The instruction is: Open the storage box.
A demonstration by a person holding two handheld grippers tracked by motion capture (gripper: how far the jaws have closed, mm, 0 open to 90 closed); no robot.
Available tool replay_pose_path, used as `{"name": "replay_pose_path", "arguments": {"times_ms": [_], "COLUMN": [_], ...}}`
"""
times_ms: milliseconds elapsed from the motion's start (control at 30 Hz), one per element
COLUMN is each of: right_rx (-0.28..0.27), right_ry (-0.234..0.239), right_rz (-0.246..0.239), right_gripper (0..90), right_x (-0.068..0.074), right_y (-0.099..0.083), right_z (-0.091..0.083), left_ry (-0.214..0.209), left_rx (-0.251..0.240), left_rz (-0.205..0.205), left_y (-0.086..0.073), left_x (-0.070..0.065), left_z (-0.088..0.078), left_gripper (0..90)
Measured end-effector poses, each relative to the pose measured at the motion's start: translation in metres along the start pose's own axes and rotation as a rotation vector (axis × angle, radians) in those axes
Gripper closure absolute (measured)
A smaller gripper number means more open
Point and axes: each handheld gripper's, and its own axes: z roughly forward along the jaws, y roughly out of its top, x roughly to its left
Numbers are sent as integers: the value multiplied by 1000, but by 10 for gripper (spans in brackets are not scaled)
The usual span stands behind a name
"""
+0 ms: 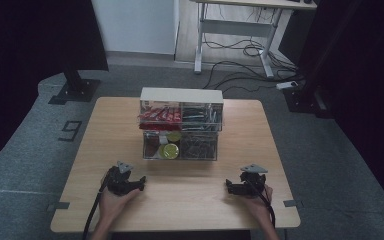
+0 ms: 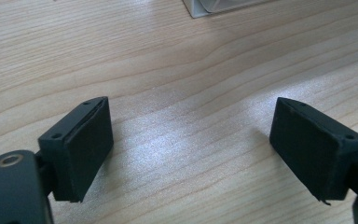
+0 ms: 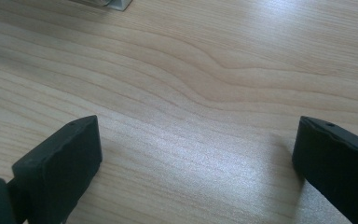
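Observation:
A clear two-tier organiser [image 1: 181, 125] with a white top stands at the middle back of the wooden table [image 1: 105, 130]. Its upper tier holds red packets [image 1: 160, 115] and dark items; its lower tier holds a round yellow-green tin [image 1: 169, 150] and metal clips. My left gripper [image 1: 141, 183] rests on the table at the front left, held by a hand, jaws wide apart over bare wood [image 2: 191, 135]. At the front right my right gripper [image 1: 228, 186] lies in the other hand, also open with nothing between its jaws [image 3: 196, 154].
A corner of the organiser [image 2: 200, 8] shows at the top of the left gripper view, and another corner [image 3: 116, 4] at the top of the right gripper view. Beyond the table stand a desk frame [image 1: 235, 30] with floor cables [image 1: 245, 65] and a black stand base [image 1: 75, 90].

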Motion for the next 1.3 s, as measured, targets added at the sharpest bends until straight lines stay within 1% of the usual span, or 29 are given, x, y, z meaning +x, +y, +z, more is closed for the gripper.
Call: {"name": "replay_pose_path", "arguments": {"times_ms": [233,300,433,467,500,567,600,633,667,733,767,867,933,1000,1033,1167,1233,1267,1300], "right_rx": [-4,-4,-8,-9,-9,-10,-10,-10,-11,-13,-13,-14,-15,-15,-16,-17,-17,-17,-17], "right_ry": [-1,-3,-6,-7,-7,-8,-9,-9,-8,-9,-10,-10,-12,-12,-12,-13,-13,-14,-14], "right_rz": [1,2,6,7,7,8,9,9,10,10,10,10,11,11,12,13,14,15,15], "right_gripper": [28,30,42,44,45,48,50,50,55,60,61,64,69,70,72,77,79,81,83], "right_x": [0,0,-1,-1,-1,-1,-1,-1,-1,-1,-1,-1,-1,-1,-1,-2,-2,-2,-2], "right_y": [0,0,0,0,0,0,0,0,0,0,0,0,0,0,0,0,-1,-1,-1], "right_z": [0,0,-1,-1,-1,-1,-1,-1,-1,-1,-1,-1,-1,-1,-1,-1,-2,-2,-2], "left_ry": [17,32,74,74,70,68,66,66,66,74,87,79,69,66,52,39,34,24,25], "left_rx": [-1,-1,-12,-12,-23,-27,-41,-41,-57,-61,-76,-88,-106,-111,-126,-153,-158,-166,-171], "left_rz": [-16,-16,1,1,8,6,5,5,-1,1,-2,-13,-21,-23,-25,-17,-19,-27,-29], "left_y": [-1,-2,-2,-2,-3,-3,-2,-2,-2,-2,-1,-1,0,0,1,3,3,4,4], "left_x": [1,0,-1,-1,-1,-1,1,1,3,3,5,7,8,7,6,3,2,2,2], "left_z": [-2,-4,-7,-7,-8,-9,-12,-12,-15,-18,-22,-26,-30,-31,-35,-43,-45,-49,-51], "left_gripper": [171,184,232,235,248,282,308,319,340,390,412,433,498,515,576,668,714,732,747]}}
